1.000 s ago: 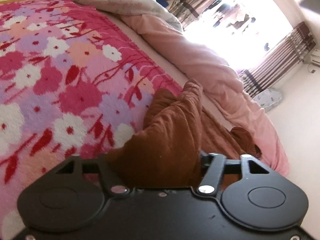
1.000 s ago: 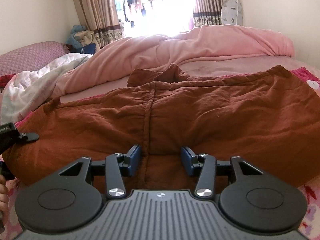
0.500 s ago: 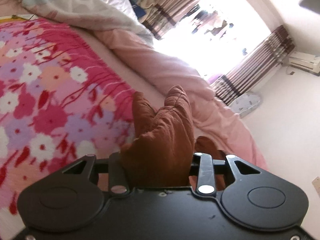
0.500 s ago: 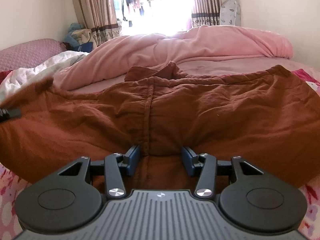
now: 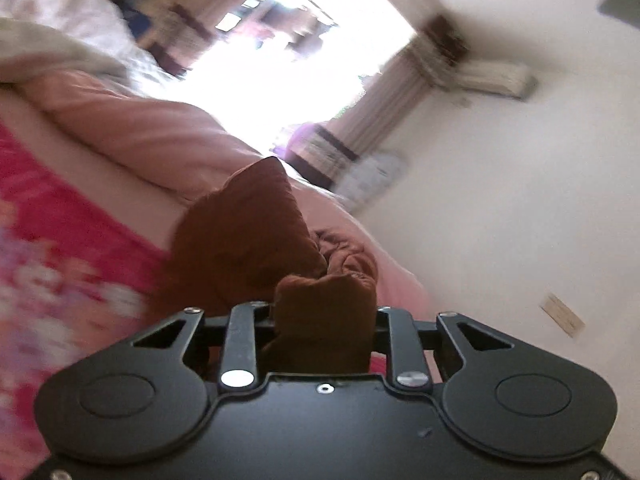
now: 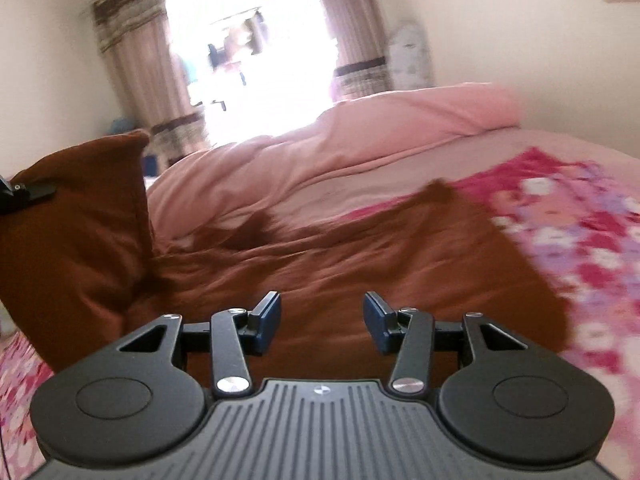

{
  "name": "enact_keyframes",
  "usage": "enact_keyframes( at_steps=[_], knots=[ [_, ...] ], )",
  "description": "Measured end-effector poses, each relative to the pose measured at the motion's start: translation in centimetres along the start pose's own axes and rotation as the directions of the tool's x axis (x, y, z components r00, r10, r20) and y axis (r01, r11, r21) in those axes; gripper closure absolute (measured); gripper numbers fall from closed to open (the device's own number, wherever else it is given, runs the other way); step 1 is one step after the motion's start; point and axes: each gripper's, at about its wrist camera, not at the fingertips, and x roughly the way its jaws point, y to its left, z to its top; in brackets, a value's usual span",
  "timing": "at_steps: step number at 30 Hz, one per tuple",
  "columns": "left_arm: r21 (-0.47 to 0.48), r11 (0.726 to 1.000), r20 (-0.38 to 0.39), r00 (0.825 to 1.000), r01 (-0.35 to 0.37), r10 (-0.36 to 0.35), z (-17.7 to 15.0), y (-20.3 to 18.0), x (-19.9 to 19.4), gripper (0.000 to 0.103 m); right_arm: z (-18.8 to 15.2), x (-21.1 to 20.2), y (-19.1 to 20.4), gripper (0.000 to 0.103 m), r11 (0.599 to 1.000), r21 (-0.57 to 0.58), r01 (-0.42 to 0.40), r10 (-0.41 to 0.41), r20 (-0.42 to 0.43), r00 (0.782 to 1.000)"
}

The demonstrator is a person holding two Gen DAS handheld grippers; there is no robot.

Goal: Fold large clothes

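A large brown garment lies spread on the bed's pink floral blanket. Its left end is lifted off the bed and stands up as a tall flap. My left gripper has a bunched wad of that brown cloth between its jaws, which are closing on it. In the right wrist view the left gripper shows at the flap's upper edge. My right gripper hovers low over the garment's near middle. Its blue pads stand apart and nothing is pinched between them.
A pink duvet is heaped along the far side of the bed, with a white quilt at its left end. Behind the bed are a bright window with striped curtains and an air conditioner on the wall.
My left gripper has risen and narrowed on the cloth, pulling the garment's left end up into a flap. The right gripper has shifted over the garment, its jaws as wide as before.
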Motion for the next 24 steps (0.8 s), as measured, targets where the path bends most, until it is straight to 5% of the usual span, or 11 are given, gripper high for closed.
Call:
enact_keyframes(
  at_steps=[4, 9, 10, 11, 12, 13, 14, 19, 21, 24],
  knots=[
    [0.03, 0.994, -0.083, 0.992, 0.102, -0.099, -3.3, -5.0, 5.0, 0.084, 0.4, -1.7, -4.6, 0.046, 0.996, 0.048, 0.071, -0.072, 0.019, 0.997],
    [0.022, 0.988, -0.26, 0.955, 0.152, -0.141, -10.1, -8.8, 12.6, 0.084, 0.3, -3.2, -9.9, 0.046, 0.983, 0.117, 0.139, -0.142, 0.017, 0.99],
    [0.027, 0.991, -0.306, 0.945, 0.129, -0.115, -11.8, -8.8, 14.2, 0.077, 0.1, -3.4, -10.8, 0.046, 0.98, 0.126, 0.152, -0.154, 0.012, 0.988],
    [0.011, 0.994, -0.349, 0.932, 0.109, -0.099, -13.2, -8.5, 15.7, 0.049, 0.0, -3.6, -11.6, 0.046, 0.977, 0.135, 0.163, -0.165, 0.003, 0.986],
    [-0.033, 0.993, -0.415, 0.903, 0.112, -0.116, -14.9, -7.8, 17.3, 0.033, -0.1, -3.6, -12.2, 0.046, 0.975, 0.142, 0.171, -0.172, -0.007, 0.985],
    [-0.091, 0.987, -0.471, 0.868, 0.13, -0.158, -16.1, -7.0, 18.8, 0.027, -0.1, -3.8, -12.9, 0.046, 0.974, 0.148, 0.172, -0.172, -0.014, 0.985],
    [-0.113, 0.984, -0.49, 0.854, 0.137, -0.176, -16.9, -6.5, 19.5, 0.027, -0.2, -4.0, -13.4, 0.046, 0.973, 0.152, 0.171, -0.17, -0.018, 0.985],
    [-0.104, 0.968, -0.473, 0.844, 0.23, -0.252, -13.7, -7.9, 17.3, 0.027, 0.1, -5.0, -14.3, 0.046, 0.978, 0.184, 0.098, -0.099, -0.004, 0.995],
    [-0.052, 0.965, -0.438, 0.863, 0.256, -0.252, -11.4, -8.5, 14.3, 0.026, 0.2, -5.2, -14.4, 0.046, 0.974, 0.223, 0.029, -0.03, 0.001, 1.0],
    [0.119, 0.96, -0.351, 0.915, 0.253, -0.198, -9.1, -9.2, 7.3, 0.025, 0.2, -4.9, -14.4, 0.038, 0.943, 0.311, -0.12, 0.127, -0.002, 0.992]
  ],
)
